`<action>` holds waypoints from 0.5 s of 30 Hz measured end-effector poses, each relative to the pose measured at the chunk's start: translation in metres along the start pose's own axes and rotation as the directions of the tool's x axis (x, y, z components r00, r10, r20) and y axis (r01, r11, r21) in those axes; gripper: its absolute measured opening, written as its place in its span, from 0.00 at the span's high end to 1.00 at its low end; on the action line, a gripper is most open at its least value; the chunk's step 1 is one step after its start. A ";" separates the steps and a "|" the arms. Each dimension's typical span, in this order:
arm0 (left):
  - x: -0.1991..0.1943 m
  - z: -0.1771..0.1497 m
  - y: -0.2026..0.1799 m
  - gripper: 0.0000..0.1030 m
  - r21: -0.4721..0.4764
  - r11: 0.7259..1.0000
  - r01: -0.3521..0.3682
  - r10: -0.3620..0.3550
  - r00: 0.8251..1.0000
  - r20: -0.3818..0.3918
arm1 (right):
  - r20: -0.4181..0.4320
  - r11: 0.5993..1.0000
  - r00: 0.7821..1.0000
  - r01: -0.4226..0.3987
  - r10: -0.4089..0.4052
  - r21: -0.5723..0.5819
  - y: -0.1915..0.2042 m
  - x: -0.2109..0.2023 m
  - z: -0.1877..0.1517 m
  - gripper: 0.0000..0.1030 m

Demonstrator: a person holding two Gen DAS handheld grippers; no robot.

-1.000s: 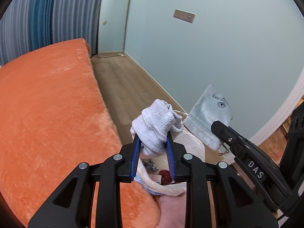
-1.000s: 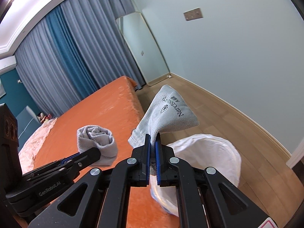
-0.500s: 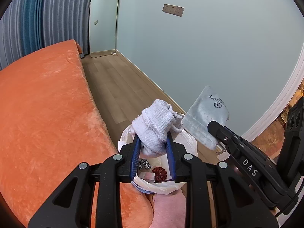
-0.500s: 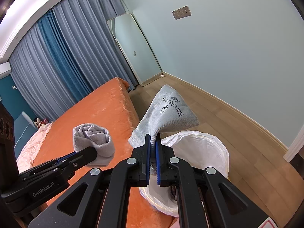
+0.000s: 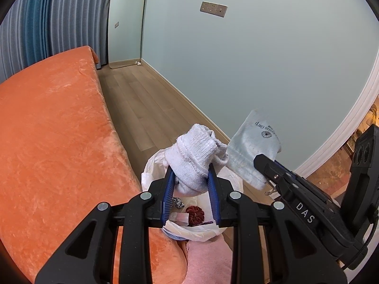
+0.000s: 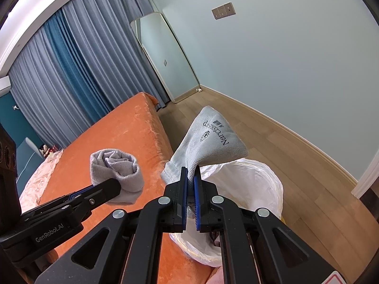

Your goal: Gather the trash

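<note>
Left wrist view: left gripper (image 5: 190, 177) clamped on rolled sock (image 5: 193, 158) above the trash bin (image 5: 151, 177); right gripper (image 6: 190, 179) pinches a grey cloth (image 6: 210, 139) near the bed (image 5: 52, 130).

Rolled sock held over the lined bin

At lower centre the left gripper (image 5: 190, 174) clamps a rolled white sock (image 5: 193, 158) above the white-lined trash bin (image 5: 151, 177), where a dark red scrunchie (image 5: 195, 214) lies. At right, the right gripper (image 5: 260, 163) pinches a pale printed cloth (image 5: 254, 145). An orange bed (image 5: 54, 130) fills the left.
</note>
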State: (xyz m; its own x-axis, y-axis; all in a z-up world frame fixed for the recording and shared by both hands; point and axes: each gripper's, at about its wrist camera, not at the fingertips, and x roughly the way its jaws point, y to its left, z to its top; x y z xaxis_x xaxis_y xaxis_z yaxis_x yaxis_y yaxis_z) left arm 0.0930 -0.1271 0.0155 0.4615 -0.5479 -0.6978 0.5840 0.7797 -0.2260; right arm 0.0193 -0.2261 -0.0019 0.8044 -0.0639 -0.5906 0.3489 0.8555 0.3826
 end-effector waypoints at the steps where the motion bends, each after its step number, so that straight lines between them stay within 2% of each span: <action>1: 0.001 0.000 0.000 0.71 -0.001 1.000 0.004 -0.004 1.000 0.001 | -0.004 1.000 1.000 0.002 -0.002 -0.001 0.000 0.001 0.000 0.93; 3: 0.005 -0.001 0.001 0.64 -0.011 1.000 0.006 -0.006 1.000 0.002 | -0.008 1.000 1.000 0.011 -0.011 -0.003 -0.002 0.005 0.000 0.88; 4: 0.006 -0.002 0.002 0.52 -0.019 1.000 -0.003 0.003 1.000 0.002 | -0.006 1.000 1.000 0.025 -0.025 -0.004 -0.002 0.007 -0.001 0.86; 5: 0.007 -0.003 0.004 0.45 -0.029 0.999 -0.021 0.021 1.000 0.004 | -0.013 0.999 0.999 0.037 -0.037 -0.004 -0.003 0.009 -0.002 0.80; 8: 0.010 -0.007 0.010 0.44 -0.045 0.998 -0.036 0.035 0.999 -0.004 | -0.026 0.999 0.998 0.050 -0.050 0.005 -0.005 0.013 -0.005 0.65; 12: 0.007 -0.012 0.020 0.44 -0.070 0.996 -0.059 0.059 0.998 -0.010 | -0.038 0.999 0.998 0.052 -0.053 -0.010 -0.004 0.013 -0.010 0.64; 15: 0.000 -0.015 0.025 0.44 -0.080 0.994 -0.078 0.078 0.997 -0.006 | -0.052 0.998 0.997 0.054 -0.055 -0.021 -0.002 0.013 -0.013 0.56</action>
State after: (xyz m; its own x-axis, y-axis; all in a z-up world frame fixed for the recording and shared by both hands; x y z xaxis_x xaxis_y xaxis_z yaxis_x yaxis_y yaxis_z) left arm 0.0980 -0.1035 -0.0005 0.5012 -0.4839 -0.7174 0.4913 0.8416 -0.2244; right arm 0.0230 -0.2216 -0.0194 0.7583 -0.0840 -0.6465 0.3815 0.8613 0.3356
